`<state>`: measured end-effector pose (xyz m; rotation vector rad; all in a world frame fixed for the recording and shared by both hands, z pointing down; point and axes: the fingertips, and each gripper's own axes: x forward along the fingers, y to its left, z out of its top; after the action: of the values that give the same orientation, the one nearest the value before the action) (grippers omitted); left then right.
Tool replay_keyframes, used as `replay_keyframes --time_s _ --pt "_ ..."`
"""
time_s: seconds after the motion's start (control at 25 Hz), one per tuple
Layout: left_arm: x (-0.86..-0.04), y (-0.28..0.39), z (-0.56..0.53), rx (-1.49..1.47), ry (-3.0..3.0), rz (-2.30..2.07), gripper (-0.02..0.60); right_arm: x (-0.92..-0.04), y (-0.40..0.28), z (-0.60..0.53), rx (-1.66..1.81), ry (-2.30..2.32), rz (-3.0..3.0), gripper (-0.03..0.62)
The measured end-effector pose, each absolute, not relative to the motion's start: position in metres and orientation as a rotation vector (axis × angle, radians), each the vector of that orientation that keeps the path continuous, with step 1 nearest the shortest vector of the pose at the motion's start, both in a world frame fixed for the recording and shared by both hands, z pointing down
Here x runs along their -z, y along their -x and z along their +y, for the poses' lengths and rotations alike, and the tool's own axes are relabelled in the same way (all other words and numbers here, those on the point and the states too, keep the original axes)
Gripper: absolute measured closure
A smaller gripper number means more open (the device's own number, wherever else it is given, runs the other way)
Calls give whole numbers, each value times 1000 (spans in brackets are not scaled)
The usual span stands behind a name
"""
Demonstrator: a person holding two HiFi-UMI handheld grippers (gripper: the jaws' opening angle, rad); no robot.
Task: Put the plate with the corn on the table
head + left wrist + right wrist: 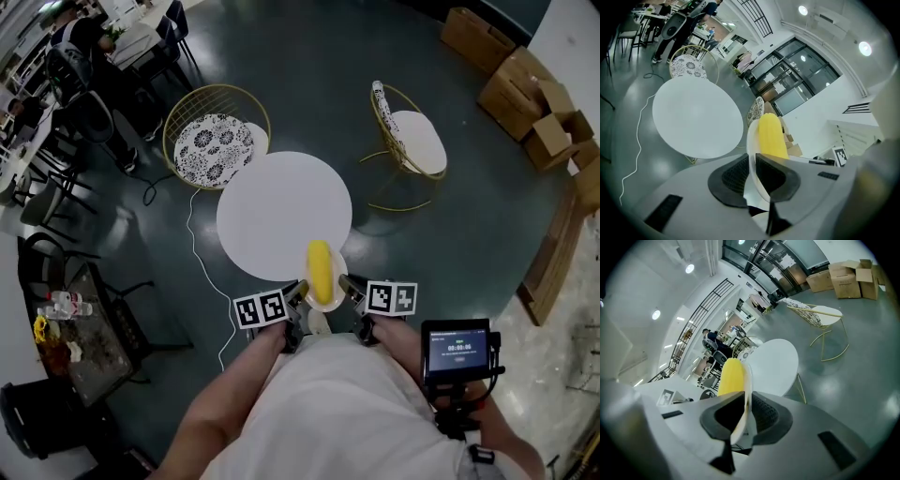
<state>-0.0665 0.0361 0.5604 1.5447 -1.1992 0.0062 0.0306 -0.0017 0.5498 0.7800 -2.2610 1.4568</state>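
Screen (456,346): timer digits, possibly 00:00:00; nothing else legible.

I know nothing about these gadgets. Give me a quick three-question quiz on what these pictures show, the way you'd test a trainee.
1. True or false: only the left gripper clamps the plate, and the right gripper is empty.
2. What lies on the plate? A) corn B) a spoon C) a cup
3. Fill in: ___ gold-framed chairs stand by the round white table.

Key: 1 false, since both grippers are shut on the plate's rim from opposite sides. 2 A. 3 two.
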Motion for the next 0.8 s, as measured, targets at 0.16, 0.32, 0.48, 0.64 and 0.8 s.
replay_keyframes --time_s 0.16,0.32,0.48,0.64,0.8 --pt "-563 79 27 -5 -1553 -1190 534 -553 -18 -11 -1460 -799 -2264 539" --pt "-564 84 20 -6 -1554 -1190 534 -556 -14 -18 -1467 -802 -2261 539" --pt "-566 90 9 -5 -1548 -1196 534 -556 -7 -30 -1467 -797 -2266 539" --pt "-569 93 -2 -16 -1543 -1199 534 -559 -4 -40 -1479 -780 -2259 539" --pt "-569 100 -21 -10 -1530 -1217 534 -560 3 -61 -1483 -752 -2260 539"
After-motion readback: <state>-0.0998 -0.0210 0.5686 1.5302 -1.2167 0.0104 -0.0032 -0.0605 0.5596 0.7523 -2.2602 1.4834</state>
